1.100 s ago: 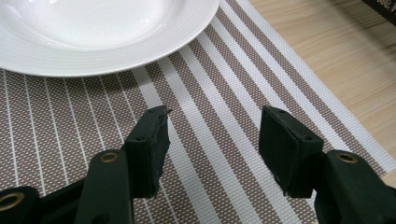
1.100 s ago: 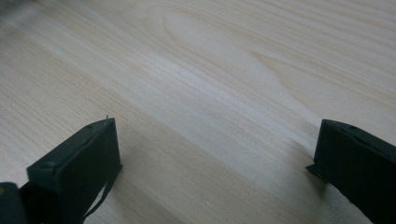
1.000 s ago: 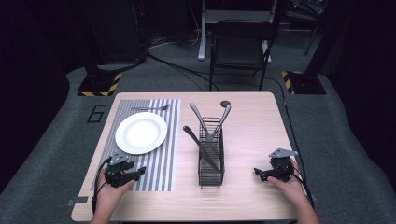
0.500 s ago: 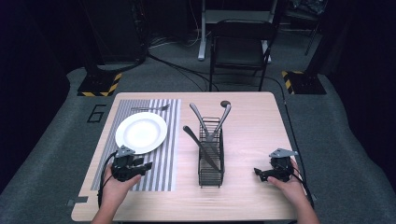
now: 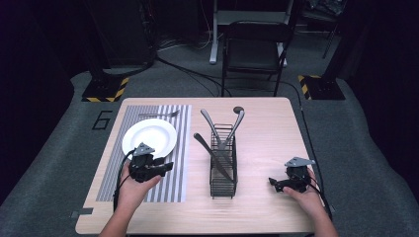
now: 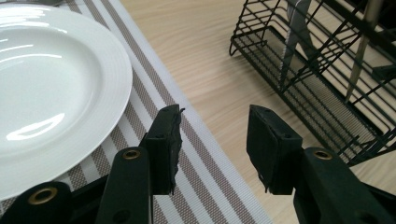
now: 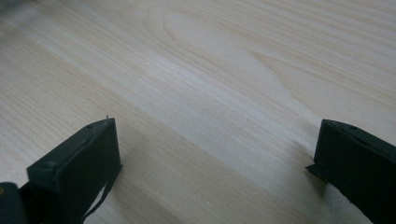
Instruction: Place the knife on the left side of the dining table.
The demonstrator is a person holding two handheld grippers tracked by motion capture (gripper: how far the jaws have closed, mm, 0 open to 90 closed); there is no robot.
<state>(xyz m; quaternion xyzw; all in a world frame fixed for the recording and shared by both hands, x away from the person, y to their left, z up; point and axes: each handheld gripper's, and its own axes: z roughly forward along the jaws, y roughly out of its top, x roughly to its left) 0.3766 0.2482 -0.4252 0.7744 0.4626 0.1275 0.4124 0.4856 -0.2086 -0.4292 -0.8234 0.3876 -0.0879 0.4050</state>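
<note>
My left gripper (image 5: 164,168) hovers over the striped placemat (image 5: 163,190), just at the near edge of the white plate (image 5: 149,137). In the left gripper view its jaws (image 6: 215,140) stand partly open over the mat; they have just been closing, with nothing between them. The plate (image 6: 46,93) lies to their left and the black wire cutlery caddy (image 6: 327,84) to their right. My right gripper (image 5: 274,183) rests low at the table's near right. Its jaws (image 7: 215,158) are wide open over bare wood.
The caddy (image 5: 223,163) stands mid-table with a knife (image 5: 212,157) and two upright utensils, one a spoon (image 5: 236,121). A fork (image 5: 158,114) lies beyond the plate. A black chair (image 5: 254,49) stands behind the table.
My left gripper has risen and moved forward and a little right, from the mat's near left corner to the plate's near edge. Its jaws have narrowed. The right gripper has stayed put.
</note>
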